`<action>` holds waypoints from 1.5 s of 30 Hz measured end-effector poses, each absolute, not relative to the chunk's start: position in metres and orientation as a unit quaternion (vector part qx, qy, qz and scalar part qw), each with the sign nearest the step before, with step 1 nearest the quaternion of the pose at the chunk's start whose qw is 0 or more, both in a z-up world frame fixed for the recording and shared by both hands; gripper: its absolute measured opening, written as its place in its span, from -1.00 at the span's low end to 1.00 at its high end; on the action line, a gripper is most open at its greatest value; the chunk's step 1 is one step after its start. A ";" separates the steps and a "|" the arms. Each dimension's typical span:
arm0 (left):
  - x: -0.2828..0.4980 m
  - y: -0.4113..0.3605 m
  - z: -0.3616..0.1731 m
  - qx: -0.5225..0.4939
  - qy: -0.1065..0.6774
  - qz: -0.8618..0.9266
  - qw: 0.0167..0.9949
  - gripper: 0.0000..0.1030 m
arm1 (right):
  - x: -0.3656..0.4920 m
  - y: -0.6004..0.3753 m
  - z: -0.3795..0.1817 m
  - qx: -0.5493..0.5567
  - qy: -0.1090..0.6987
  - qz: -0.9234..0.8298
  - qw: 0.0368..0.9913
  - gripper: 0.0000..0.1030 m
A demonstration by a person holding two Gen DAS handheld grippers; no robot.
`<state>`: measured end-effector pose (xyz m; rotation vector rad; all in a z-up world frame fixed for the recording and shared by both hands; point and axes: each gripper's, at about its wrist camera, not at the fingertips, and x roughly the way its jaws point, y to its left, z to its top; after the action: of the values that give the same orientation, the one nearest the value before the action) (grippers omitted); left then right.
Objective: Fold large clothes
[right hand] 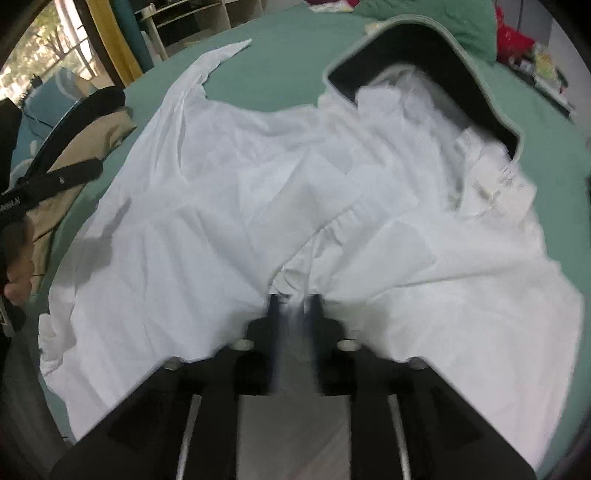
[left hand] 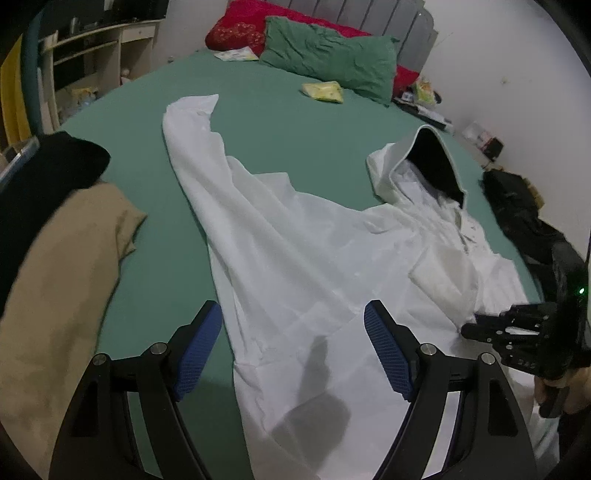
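At the bottom of the left wrist view the left gripper (left hand: 293, 350) hangs released, its blue-padded fingers (left hand: 195, 354) spread wide over the lower edge of the white hooded garment (left hand: 295, 258), gripping nothing. At the bottom centre of the right wrist view the right gripper (right hand: 293, 302) is clenched on a bunched fold of that same white hooded garment (right hand: 221, 221), cloth puckering where it enters the narrow gap between the jaws; in the left wrist view this gripper appears at the right edge, low down. The garment lies spread across the middle of the green bed sheet (left hand: 280, 122), one sleeve running toward the upper left and the dark-lined hood (left hand: 436, 162) standing open at the upper right. A tan cloth (left hand: 62, 277) with a black cloth (left hand: 44, 173) above it sits at the left edge of the bed. A black bag (left hand: 517, 210) lies at the right. Farther back a yellow packet (left hand: 323, 91) rests on the sheet before a green pillow (left hand: 328, 55) and a red pillow (left hand: 240, 26).
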<state>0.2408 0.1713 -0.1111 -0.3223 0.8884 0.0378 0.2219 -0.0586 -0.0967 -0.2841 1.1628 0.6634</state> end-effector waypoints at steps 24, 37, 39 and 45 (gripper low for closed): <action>0.300 0.238 -0.129 -0.175 0.421 0.068 0.887 0.55 | 0.231 0.004 -0.077 -0.135 0.447 0.427 0.775 -0.05; 0.324 0.211 -0.149 -0.228 0.450 -0.022 0.863 -0.90 | 0.187 -0.159 -0.029 -0.113 0.425 0.344 0.829 0.66; 0.303 0.186 -0.143 -0.220 0.482 -0.059 0.846 -0.89 | 0.180 -0.172 -0.024 -0.120 0.429 0.333 0.831 0.66; 0.285 0.206 -0.097 -0.181 0.451 -0.009 0.874 0.37 | 0.177 -0.186 -0.039 -0.094 0.442 0.298 0.841 0.66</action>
<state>0.2855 0.2056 -0.0975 -0.3787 0.9415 -0.0184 0.1768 -0.1858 -0.0389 -0.1991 0.9335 0.6307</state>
